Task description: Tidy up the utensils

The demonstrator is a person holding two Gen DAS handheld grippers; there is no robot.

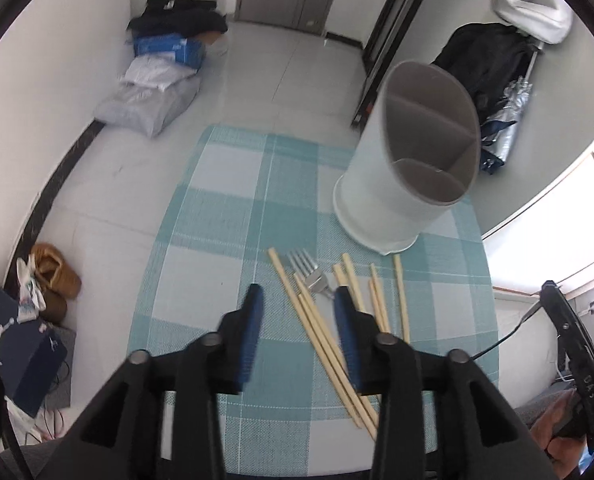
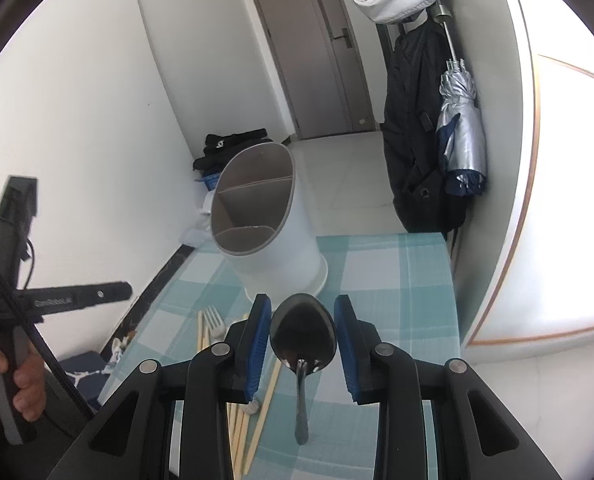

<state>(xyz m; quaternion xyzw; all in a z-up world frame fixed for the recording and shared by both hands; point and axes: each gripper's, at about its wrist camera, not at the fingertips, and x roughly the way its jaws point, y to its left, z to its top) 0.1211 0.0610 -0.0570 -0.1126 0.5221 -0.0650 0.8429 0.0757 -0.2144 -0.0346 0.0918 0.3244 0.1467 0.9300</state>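
A grey-white utensil holder [image 1: 377, 196] with three bare compartments stands at the far right of the checked teal tablecloth [image 1: 233, 208]. Several wooden chopsticks [image 1: 324, 344] and a metal fork [image 1: 312, 276] lie loose in front of it. My left gripper [image 1: 298, 300] hovers open just above them, its right finger over the chopsticks and nothing gripped. In the right wrist view my right gripper [image 2: 303, 300] is shut on a metal spoon [image 2: 303, 336], pads against the bowl's edges and handle pointing back toward the camera. The holder [image 2: 281, 240] stands just beyond it.
The table ends close behind the holder and at the cloth's sides. On the floor lie bags [image 1: 149, 96], shoes [image 1: 55, 276] and a blue box [image 1: 25, 360]. A dark coat and a silver umbrella [image 2: 461, 132] hang at the right. A hand [image 2: 13, 376] holds the left gripper's handle.
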